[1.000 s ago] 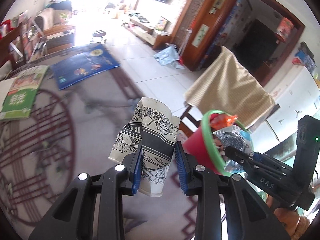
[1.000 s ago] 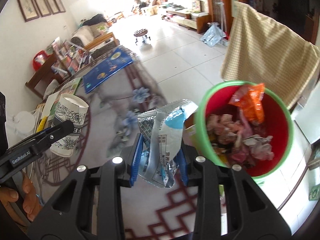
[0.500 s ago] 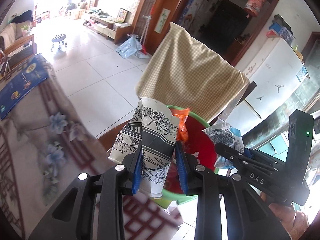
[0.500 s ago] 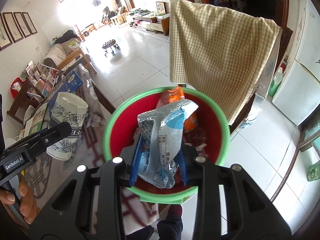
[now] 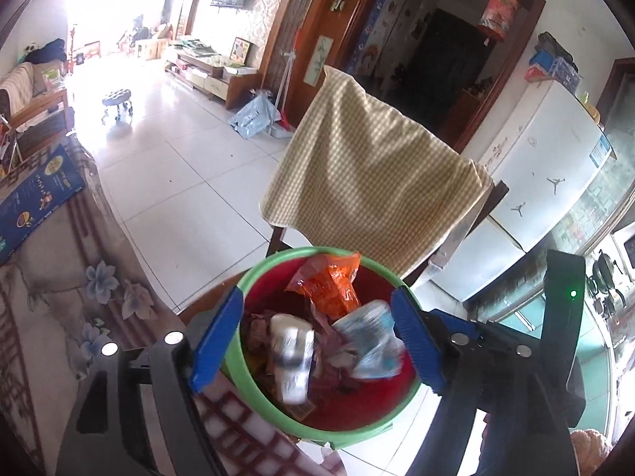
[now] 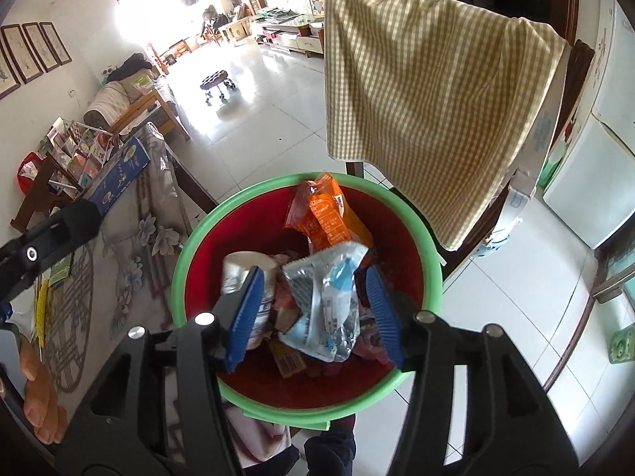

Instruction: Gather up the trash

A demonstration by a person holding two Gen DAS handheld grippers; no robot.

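Left wrist view blurs the paper cup [image 5: 291, 357] inside the bin [image 5: 357, 432].

A red bin with a green rim [image 6: 180, 277] holds an orange wrapper [image 6: 325, 218], a silver-and-blue packet [image 6: 329, 301] and a white paper cup with dark print [image 5: 291, 353], behind it hangs a yellow-and-white checked cloth [image 6: 428, 91], and blue pads [image 6: 248, 309] line the black grippers.

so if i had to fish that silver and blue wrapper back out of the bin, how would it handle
The silver and blue wrapper looks crumpled and thin, so probably floppy and very light. Its shiny film may slip between pads. Lying loose atop other trash in the red bin, it would likely shift when nudged.
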